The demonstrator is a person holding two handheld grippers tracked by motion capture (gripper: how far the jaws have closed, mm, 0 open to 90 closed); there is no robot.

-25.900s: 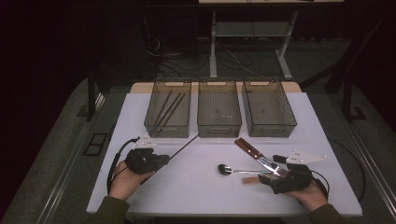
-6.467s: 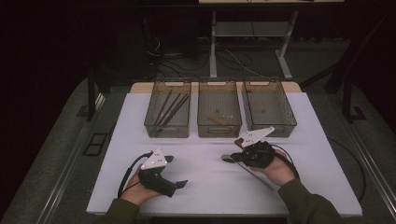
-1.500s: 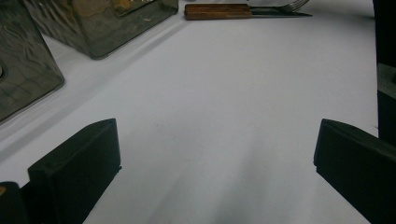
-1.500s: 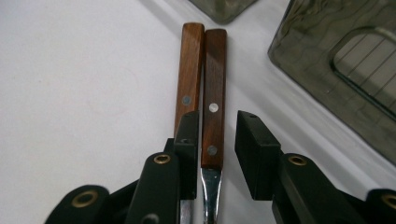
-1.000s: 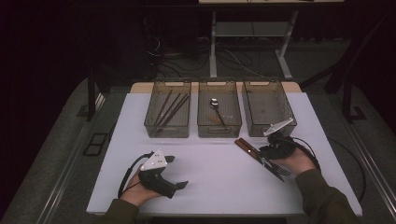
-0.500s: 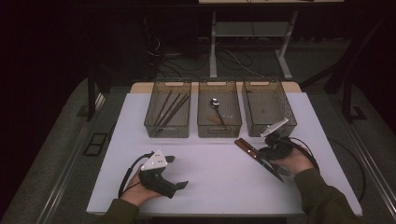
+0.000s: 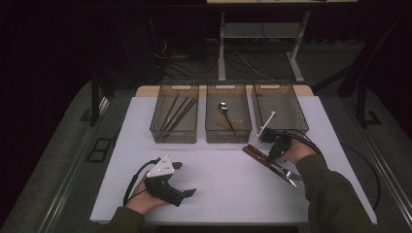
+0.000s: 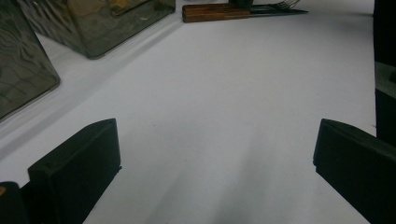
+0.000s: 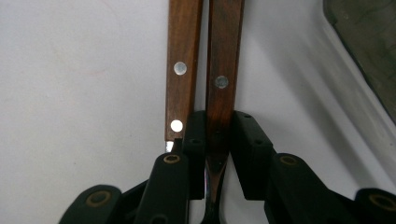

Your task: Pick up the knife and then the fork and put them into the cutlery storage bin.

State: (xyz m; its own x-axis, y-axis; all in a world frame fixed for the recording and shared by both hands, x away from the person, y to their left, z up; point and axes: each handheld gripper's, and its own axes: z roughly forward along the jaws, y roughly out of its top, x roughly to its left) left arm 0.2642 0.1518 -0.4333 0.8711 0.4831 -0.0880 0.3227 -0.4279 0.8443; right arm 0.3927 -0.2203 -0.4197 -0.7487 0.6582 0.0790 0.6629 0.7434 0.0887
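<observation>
Two wooden-handled pieces of cutlery lie side by side on the white table, to the right of centre. One is a knife (image 7: 253, 152) (image 9: 182, 70). The other, with a narrow metal neck, looks like a fork (image 7: 286, 174) (image 9: 224, 70). My right gripper (image 7: 272, 149) (image 9: 219, 123) is down over their handles. It is shut on the fork's handle, with the knife's handle just outside its left jaw. My left gripper (image 7: 185, 178) (image 8: 217, 128) rests open on the table near the front left, with nothing between its jaws. Far ahead of it I see the wooden handles (image 8: 210, 12).
Three smoky plastic bins stand in a row at the back. The left bin (image 7: 174, 137) holds dark chopsticks (image 7: 177, 114), the middle bin (image 7: 228, 137) holds a spoon (image 7: 224, 110), and the right bin (image 7: 297, 116) stands just behind my right gripper. White table (image 7: 223, 194) stretches between the two hands.
My right gripper has slid left and a little toward the front, along the wooden handles. The cutlery and my left gripper have stayed where they were.
</observation>
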